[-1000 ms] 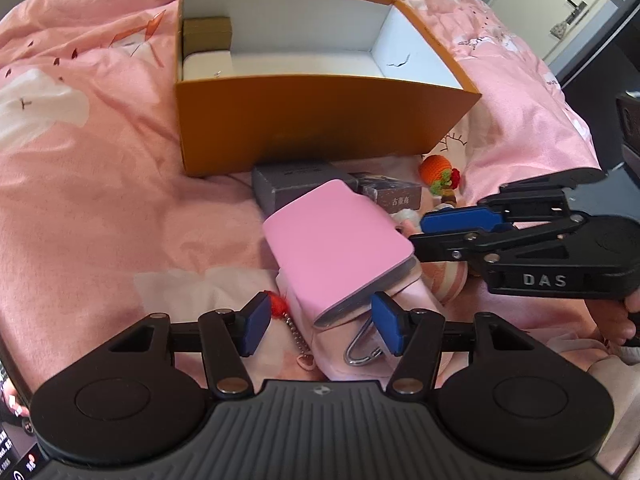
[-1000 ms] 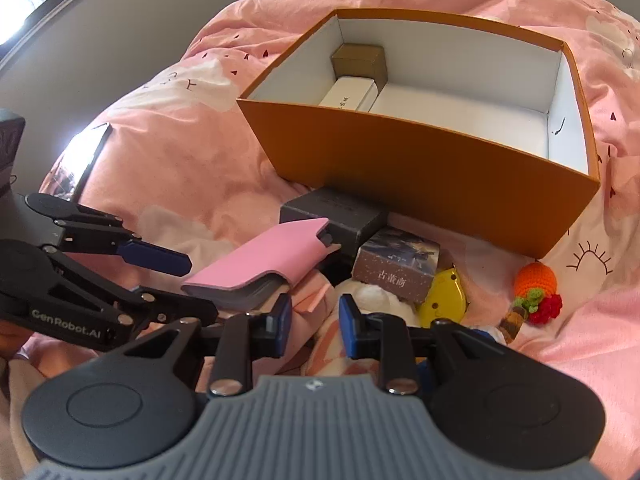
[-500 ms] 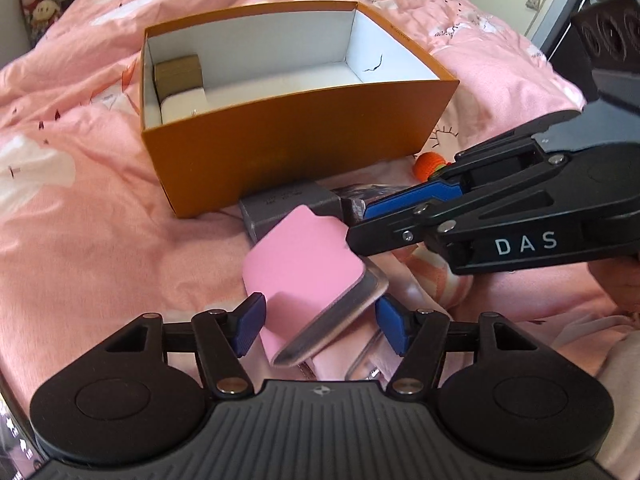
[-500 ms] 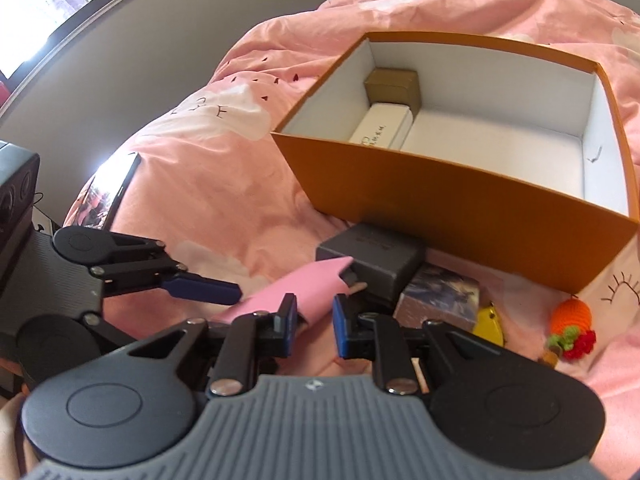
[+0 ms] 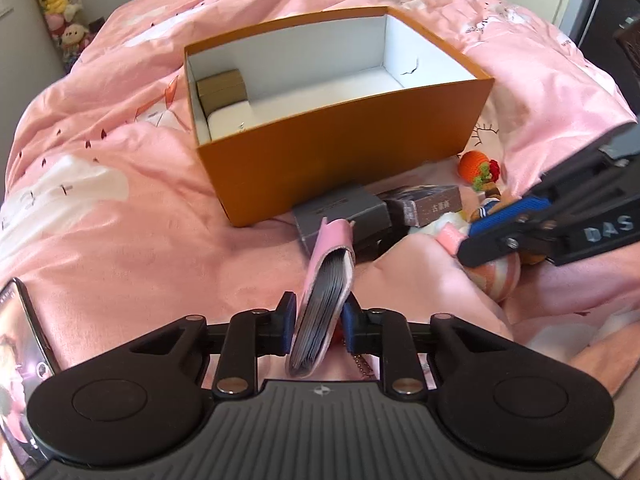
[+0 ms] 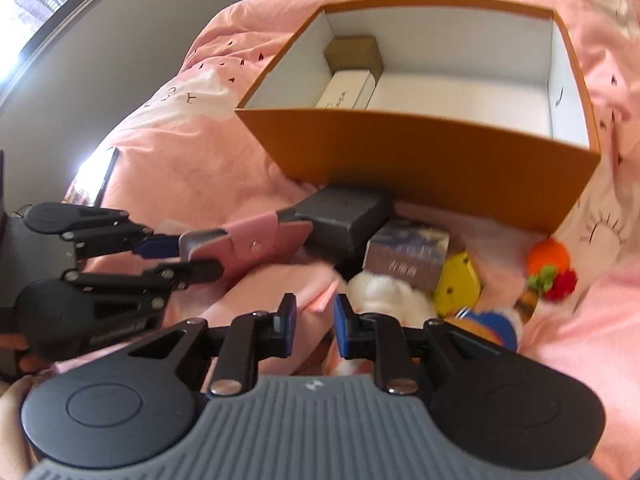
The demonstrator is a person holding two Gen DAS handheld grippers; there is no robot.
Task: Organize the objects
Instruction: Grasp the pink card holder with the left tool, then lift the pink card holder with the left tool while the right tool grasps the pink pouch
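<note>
left wrist view: my left claw (image 5: 319, 326) has just closed on the pink card wallet (image 5: 326, 292), long axis pointing ahead to the orange box (image 5: 340, 136) mid-bed. my right claw (image 6: 315, 330), slightly open, holds nothing.

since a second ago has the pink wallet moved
Yes. The pink wallet was lying flat near the grey box; now it stands on edge, gripped by the left gripper, whose jaws have just closed.

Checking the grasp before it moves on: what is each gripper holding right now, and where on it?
Left gripper clamps the pink card wallet across its flat faces near one end. Right gripper holds nothing.
</note>
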